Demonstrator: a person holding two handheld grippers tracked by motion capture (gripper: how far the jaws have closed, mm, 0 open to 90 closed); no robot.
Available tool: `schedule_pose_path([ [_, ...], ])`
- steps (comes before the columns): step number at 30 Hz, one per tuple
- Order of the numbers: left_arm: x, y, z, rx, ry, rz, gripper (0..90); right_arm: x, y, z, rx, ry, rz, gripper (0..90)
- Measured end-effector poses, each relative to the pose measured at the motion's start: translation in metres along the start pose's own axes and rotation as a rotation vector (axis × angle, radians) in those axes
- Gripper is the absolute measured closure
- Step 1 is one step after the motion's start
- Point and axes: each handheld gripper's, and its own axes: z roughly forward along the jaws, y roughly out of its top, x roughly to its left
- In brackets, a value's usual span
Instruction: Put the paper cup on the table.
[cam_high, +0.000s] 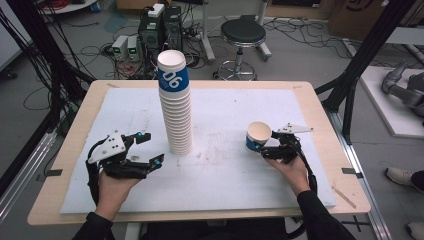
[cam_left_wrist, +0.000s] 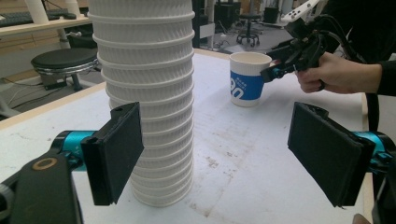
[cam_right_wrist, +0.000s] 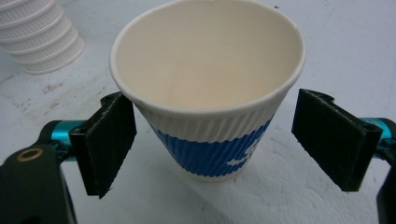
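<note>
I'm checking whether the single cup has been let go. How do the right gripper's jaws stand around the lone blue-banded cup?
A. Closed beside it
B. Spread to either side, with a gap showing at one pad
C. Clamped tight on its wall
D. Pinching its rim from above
B: in the right gripper view the right gripper has its pads spread either side of the upright cup, one pad clearly apart from the wall.

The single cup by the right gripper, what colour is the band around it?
Blue with white print, on a white ribbed cup; the right gripper view shows it best.
</note>
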Motion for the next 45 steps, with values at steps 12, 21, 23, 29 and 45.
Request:
schedule_pose_path([
  [12, -0.001, 0.002, 0.004, 0.0, -0.006, 0.002, 18.1, 0.0, -0.008, -0.024, -0.012, 0.033, -0.003, 13.9],
  [21, 0.0, 0.004, 0.006, -0.009, -0.008, 0.0, 18.1, 0.002, -0.005, -0.056, -0.096, 0.089, -0.002, 14.0],
  [23, 0.0, 0.005, 0.007, -0.007, -0.008, 0.0, 18.1, 0.003, -0.002, -0.063, -0.115, 0.105, -0.011, 14.1],
  [29, 0.002, 0.009, 0.011, -0.009, -0.013, -0.005, 18.1, 0.009, 0.013, -0.083, -0.171, 0.115, -0.047, 14.3],
  [45, 0.005, 0.013, 0.007, -0.01, -0.064, -0.013, 18.1, 0.027, 0.056, -0.108, -0.29, 0.207, -0.136, 14.3],
])
